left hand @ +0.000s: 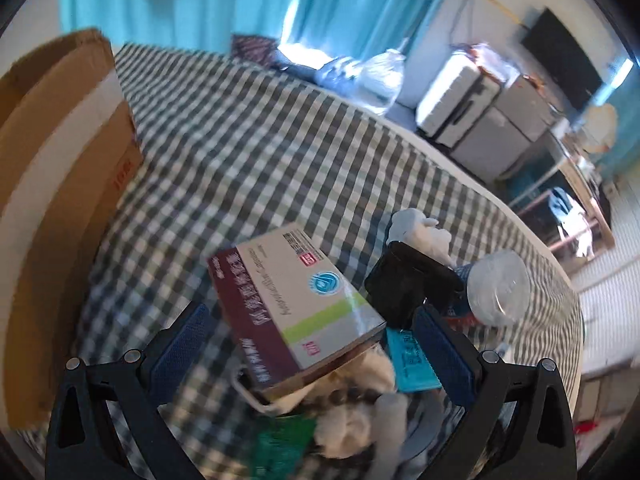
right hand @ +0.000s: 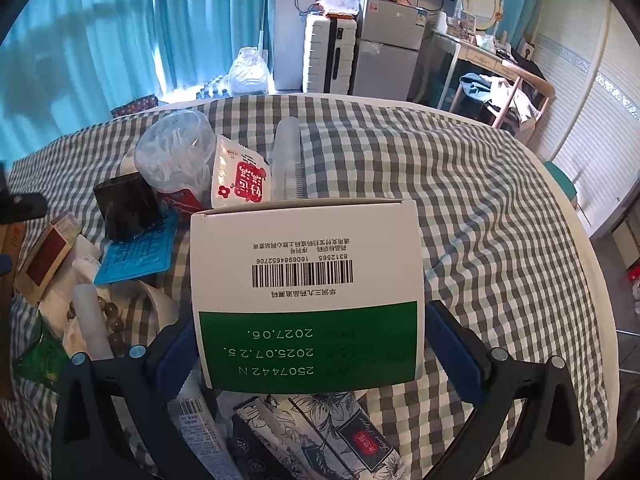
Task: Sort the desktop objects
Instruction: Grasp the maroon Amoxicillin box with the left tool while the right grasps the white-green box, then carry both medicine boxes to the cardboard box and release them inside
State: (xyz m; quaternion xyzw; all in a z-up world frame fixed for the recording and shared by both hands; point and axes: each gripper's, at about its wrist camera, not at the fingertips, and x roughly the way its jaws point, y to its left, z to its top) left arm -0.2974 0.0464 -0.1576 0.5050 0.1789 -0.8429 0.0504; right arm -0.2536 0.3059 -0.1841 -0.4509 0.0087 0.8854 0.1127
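Green-white box btwn right jaws

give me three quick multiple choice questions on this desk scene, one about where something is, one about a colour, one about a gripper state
1. Where is the cardboard box in the left wrist view?
A. left edge of the table
B. right edge
C. on the floor

2. What colour is the lower band on the box between the right hand-held gripper's pads?
A. red
B. green
C. yellow

3. How is the left hand-held gripper?
A. shut on the bottle
B. not in view
C. open around the maroon-and-white medicine box

Key: 1 A, it stands on the checked cloth at left. 2 B, green band with printed dates. 3 C, gaps show beside both pads.
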